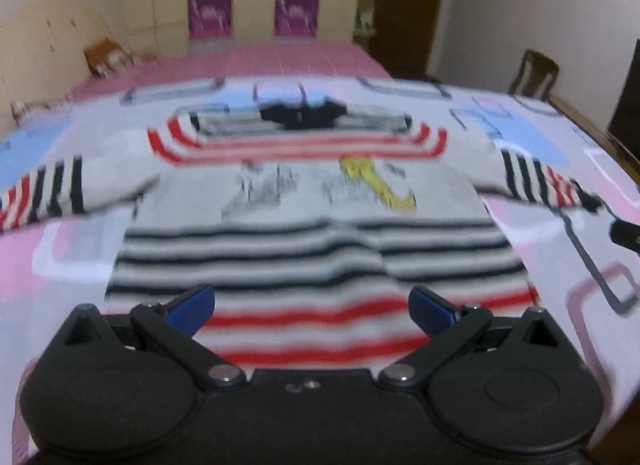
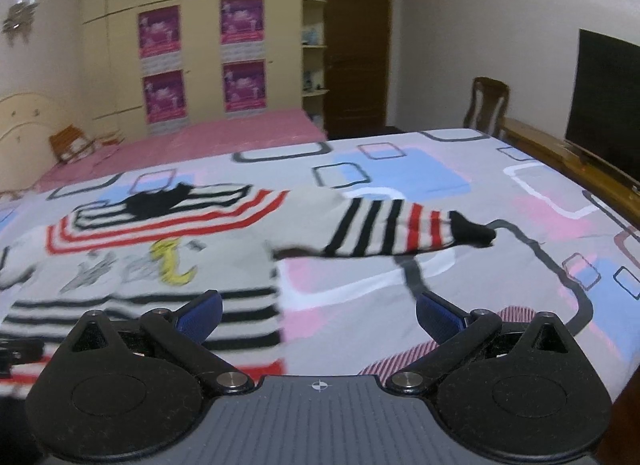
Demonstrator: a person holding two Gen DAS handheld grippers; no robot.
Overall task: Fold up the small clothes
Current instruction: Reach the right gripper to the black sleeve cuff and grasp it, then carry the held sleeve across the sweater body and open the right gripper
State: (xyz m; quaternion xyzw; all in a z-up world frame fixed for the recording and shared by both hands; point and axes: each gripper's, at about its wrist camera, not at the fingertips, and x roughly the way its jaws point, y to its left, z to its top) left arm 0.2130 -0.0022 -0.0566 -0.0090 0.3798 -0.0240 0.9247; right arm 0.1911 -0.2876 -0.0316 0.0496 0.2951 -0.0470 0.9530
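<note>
Left gripper [image 1: 311, 311]: fingers spread wide, empty, over sweater hem. Right gripper [image 2: 318, 315]: fingers spread, empty, at sweater's side edge. Striped sweater [image 1: 304, 201]: flat, sleeves outstretched, on patterned bedsheet [image 2: 500, 185].

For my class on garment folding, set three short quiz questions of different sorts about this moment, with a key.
1. True or false: the left gripper is shut on the striped sweater.
2. Multiple choice: the sweater lies A) folded in half, B) spread flat with sleeves out, C) hanging off the bed.
3. Fill in: the right gripper hovers over the sweater's ____ edge, near the right sleeve.

Key: 1 false; 2 B; 3 side.
</note>
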